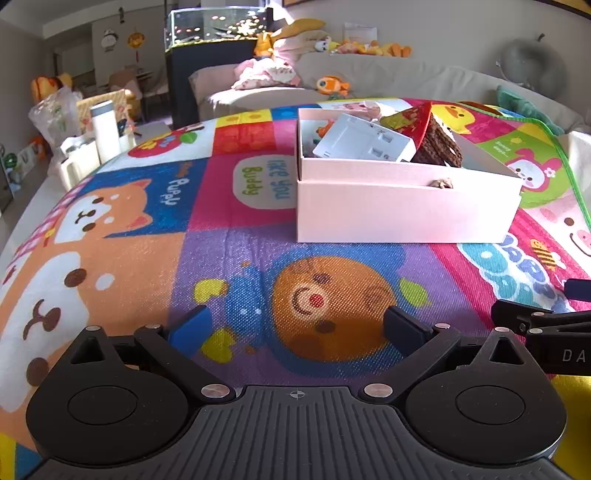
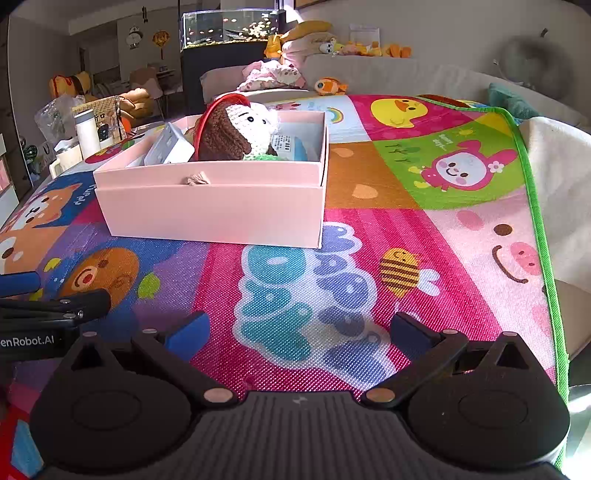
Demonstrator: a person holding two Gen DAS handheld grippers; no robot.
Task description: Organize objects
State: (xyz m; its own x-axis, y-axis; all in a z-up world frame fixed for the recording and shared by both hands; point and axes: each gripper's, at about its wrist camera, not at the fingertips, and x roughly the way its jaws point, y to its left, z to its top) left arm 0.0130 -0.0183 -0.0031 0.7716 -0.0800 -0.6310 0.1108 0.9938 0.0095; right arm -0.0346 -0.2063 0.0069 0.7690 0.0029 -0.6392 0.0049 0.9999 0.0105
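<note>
A pink cardboard box (image 1: 399, 210) (image 2: 221, 214) stands on the colourful cartoon mat (image 1: 221, 251) (image 2: 406, 229). Inside it lie a white plastic box (image 1: 364, 140) (image 2: 168, 146), a crocheted doll with brown hair (image 2: 236, 133) (image 1: 436, 142), a red-edged item (image 1: 417, 122) and a blue-and-white item (image 2: 291, 147). My left gripper (image 1: 295, 326) hangs open over the mat, short of the box, with nothing between its fingers. My right gripper (image 2: 297, 332) is open too, over the mat to the right of the box's near corner. Each gripper shows at the edge of the other's view.
A white bottle (image 1: 105, 125) (image 2: 86, 134) and white containers (image 1: 77, 158) stand past the mat's far left edge. A beige sofa (image 1: 406, 77) with soft toys lies behind, and a fish tank (image 1: 218, 26) further back. The mat's green edge (image 2: 532, 206) runs along the right.
</note>
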